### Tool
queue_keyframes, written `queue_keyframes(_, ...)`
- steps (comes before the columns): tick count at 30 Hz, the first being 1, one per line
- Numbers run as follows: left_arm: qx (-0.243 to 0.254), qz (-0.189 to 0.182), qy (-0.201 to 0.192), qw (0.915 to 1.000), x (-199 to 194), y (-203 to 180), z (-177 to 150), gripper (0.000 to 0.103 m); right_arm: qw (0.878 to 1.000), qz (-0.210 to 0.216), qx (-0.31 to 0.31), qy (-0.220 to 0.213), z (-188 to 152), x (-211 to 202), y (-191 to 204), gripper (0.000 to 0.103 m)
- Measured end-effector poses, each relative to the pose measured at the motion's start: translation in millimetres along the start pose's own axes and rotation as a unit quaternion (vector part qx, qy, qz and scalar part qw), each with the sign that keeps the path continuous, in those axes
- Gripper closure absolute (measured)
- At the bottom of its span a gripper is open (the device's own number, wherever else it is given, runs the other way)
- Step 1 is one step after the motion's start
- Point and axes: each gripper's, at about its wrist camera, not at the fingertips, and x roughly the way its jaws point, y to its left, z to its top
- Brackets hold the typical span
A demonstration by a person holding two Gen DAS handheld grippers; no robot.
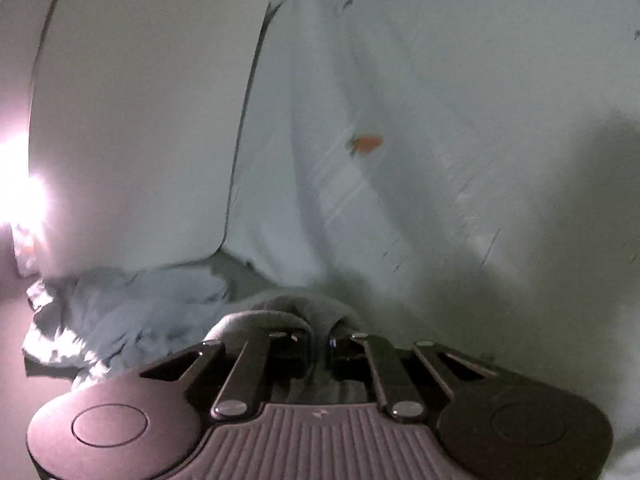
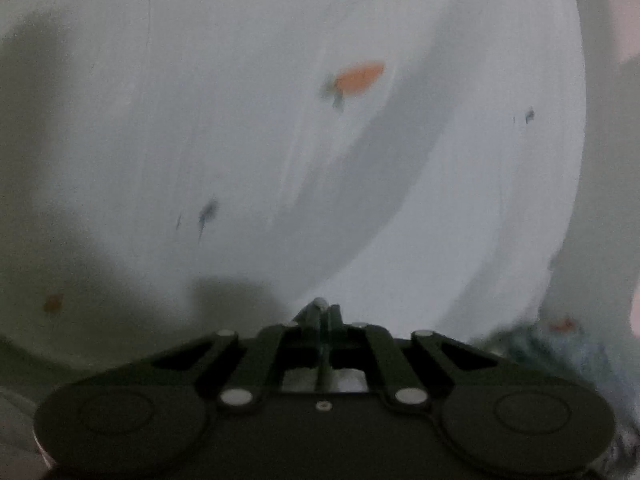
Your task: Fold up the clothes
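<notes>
Left gripper (image 1: 319, 338): jaws closed, pinching grey fabric. Right gripper (image 2: 325, 320): jaws closed, clamping pale cloth.

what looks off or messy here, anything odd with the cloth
Nothing looks damaged or spilled. Both the left gripper and the right gripper are shut on the white printed cloth. The only untidy spot is a crumpled blue-grey garment heaped beside the left gripper, not yet folded.

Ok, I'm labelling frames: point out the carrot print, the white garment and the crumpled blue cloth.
carrot print (image 2: 358, 76): right wrist view, orange body.
white garment (image 1: 440, 80): left wrist view, flat panel.
crumpled blue cloth (image 1: 132, 312): left wrist view, middle folds.
</notes>
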Motion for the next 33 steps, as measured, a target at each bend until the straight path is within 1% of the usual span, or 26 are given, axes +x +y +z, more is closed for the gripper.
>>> queue_keyframes(1, -0.01, 0.003, 0.003, 0.9999, 0, -1, -1, 0.093, 1.0, 0.004, 0.008, 0.005, 9, 9, -2, 0.081)
queue_keyframes(2, -0.015, 0.008, 0.009, 0.9998, 3, 4, -5, 0.093, 1.0, 0.009, 0.018, 0.008, 14, 17, -5, 0.058)
queue_keyframes(3, -0.017, 0.016, 0.016, 0.9996, 11, 11, -10, 0.093, 0.999, 0.017, 0.032, 0.004, 13, 19, -8, 0.042)
queue_keyframes(5, -0.019, 0.033, 0.04, 0.9985, 21, 23, -24, 0.093, 0.997, 0.037, 0.065, -0.003, 1, 17, -21, 0.038)
queue_keyframes(6, -0.02, 0.041, 0.052, 0.9976, 27, 30, -31, 0.093, 0.996, 0.041, 0.08, 0.007, -11, 17, -26, 0.038)
queue_keyframes(8, -0.022, 0.06, 0.078, 0.9949, 34, 42, -48, 0.093, 0.993, 0.034, 0.101, 0.051, -46, 21, -36, 0.038)
queue_keyframes(10, -0.026, 0.08, 0.105, 0.9909, 37, 56, -66, 0.094, 0.988, 0.011, 0.107, 0.112, -90, 27, -43, 0.038)
queue_keyframes(11, -0.024, 0.086, 0.111, 0.9898, 39, 59, -70, 0.094, 0.984, 0.004, 0.107, 0.143, -112, 28, -45, 0.038)
queue_keyframes(14, -0.017, 0.101, 0.126, 0.9867, 46, 65, -79, 0.093, 0.969, -0.002, 0.093, 0.228, -174, 24, -44, 0.038)
queue_keyframes(16, -0.012, 0.112, 0.136, 0.9843, 50, 70, -85, 0.093, 0.959, -0.005, 0.103, 0.264, -202, 21, -44, 0.037)
queue_keyframes(18, -0.009, 0.118, 0.144, 0.9824, 54, 72, -87, 0.093, 0.951, -0.003, 0.133, 0.28, -222, 24, -48, 0.033)
queue_keyframes(19, -0.011, 0.118, 0.146, 0.9821, 58, 72, -85, 0.093, 0.948, 0.004, 0.145, 0.282, -228, 27, -48, 0.033)
queue_keyframes(20, -0.015, 0.117, 0.148, 0.9819, 61, 72, -82, 0.093, 0.947, 0.011, 0.153, 0.281, -233, 29, -48, 0.043)
queue_keyframes(21, -0.02, 0.116, 0.149, 0.9817, 64, 71, -79, 0.093, 0.95, 0.015, 0.15, 0.273, -234, 30, -46, 0.058)
queue_keyframes(22, -0.027, 0.115, 0.148, 0.9819, 64, 71, -75, 0.093, 0.956, 0.016, 0.138, 0.258, -230, 30, -42, 0.058)
queue_keyframes(23, -0.033, 0.113, 0.147, 0.9821, 64, 70, -71, 0.093, 0.962, 0.018, 0.129, 0.239, -223, 27, -40, 0.062)
queue_keyframes(24, -0.042, 0.11, 0.143, 0.9828, 63, 71, -65, 0.093, 0.97, 0.013, 0.119, 0.211, -210, 19, -41, 0.071)
queue_keyframes(26, -0.067, 0.097, 0.131, 0.9843, 56, 75, -52, 0.093, 0.985, -0.008, 0.092, 0.147, -180, -6, -45, 0.076)
queue_keyframes(27, -0.08, 0.089, 0.128, 0.9845, 51, 79, -46, 0.093, 0.99, -0.022, 0.076, 0.115, -165, -22, -51, 0.078)
queue_keyframes(29, -0.099, 0.085, 0.124, 0.9837, 40, 89, -39, 0.093, 0.996, -0.042, 0.052, 0.065, -143, -57, -68, 0.079)
queue_keyframes(30, -0.108, 0.083, 0.122, 0.9832, 34, 94, -37, 0.093, 0.996, -0.05, 0.04, 0.054, -137, -72, -77, 0.079)
queue_keyframes(31, -0.111, 0.092, 0.128, 0.9813, 31, 102, -40, 0.093, 0.997, -0.059, 0.025, 0.049, -135, -86, -86, 0.079)
queue_keyframes(32, -0.113, 0.102, 0.135, 0.9791, 28, 109, -45, 0.093, 0.996, -0.068, 0.007, 0.051, -136, -99, -94, 0.079)
queue_keyframes(33, -0.115, 0.113, 0.142, 0.9767, 24, 117, -50, 0.093, 0.995, -0.075, -0.011, 0.063, -143, -110, -101, 0.079)
